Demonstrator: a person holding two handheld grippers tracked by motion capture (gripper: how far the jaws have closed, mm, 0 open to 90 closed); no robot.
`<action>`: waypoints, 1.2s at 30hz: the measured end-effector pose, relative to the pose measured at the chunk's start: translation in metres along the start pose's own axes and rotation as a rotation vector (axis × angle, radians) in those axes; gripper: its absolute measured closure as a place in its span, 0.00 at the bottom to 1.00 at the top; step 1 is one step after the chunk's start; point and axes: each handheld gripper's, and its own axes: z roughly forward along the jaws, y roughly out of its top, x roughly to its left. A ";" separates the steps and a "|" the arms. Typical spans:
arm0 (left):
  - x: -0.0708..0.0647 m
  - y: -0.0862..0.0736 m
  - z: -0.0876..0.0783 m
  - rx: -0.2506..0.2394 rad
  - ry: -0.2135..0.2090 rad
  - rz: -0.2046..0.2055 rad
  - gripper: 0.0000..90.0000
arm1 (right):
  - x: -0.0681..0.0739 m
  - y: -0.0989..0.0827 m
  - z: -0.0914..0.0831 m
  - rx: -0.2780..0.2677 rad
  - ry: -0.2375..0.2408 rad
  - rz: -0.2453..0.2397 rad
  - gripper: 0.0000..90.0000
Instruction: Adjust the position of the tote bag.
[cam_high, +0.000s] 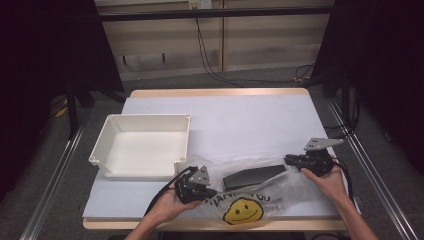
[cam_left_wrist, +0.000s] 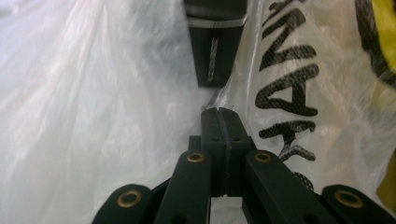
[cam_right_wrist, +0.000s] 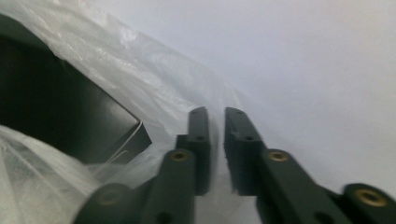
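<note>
My left tool (cam_high: 196, 184) pinches the plastic bag (cam_high: 240, 192) at the surface's near edge; my right tool (cam_high: 306, 161), narrowly parted, grips its other end. The dark flat object (cam_high: 253, 176) remains inside; the white bin (cam_high: 142, 145) is empty.

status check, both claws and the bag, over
Left claw shut on plastic bag. Right claw pinching bag's far edge. Dark flat object inside. White bin alongside.

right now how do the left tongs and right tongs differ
The left tongs are pressed fully together on the plastic bag; the right tongs keep a narrow gap with bag film in it. The left sit at the bag's near left edge, the right at its far right end. Both are black.
</note>
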 end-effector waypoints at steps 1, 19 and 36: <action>-0.001 0.001 -0.001 -0.021 0.004 -0.004 1.00 | -0.001 0.001 -0.004 -0.016 0.000 -0.003 0.87; 0.007 0.042 -0.024 -0.154 0.013 -0.001 0.94 | 0.041 0.024 -0.058 -0.146 0.100 -0.033 0.80; 0.043 0.050 0.008 -0.108 0.078 -0.088 0.98 | 0.069 -0.017 -0.034 -0.018 0.153 -0.068 1.00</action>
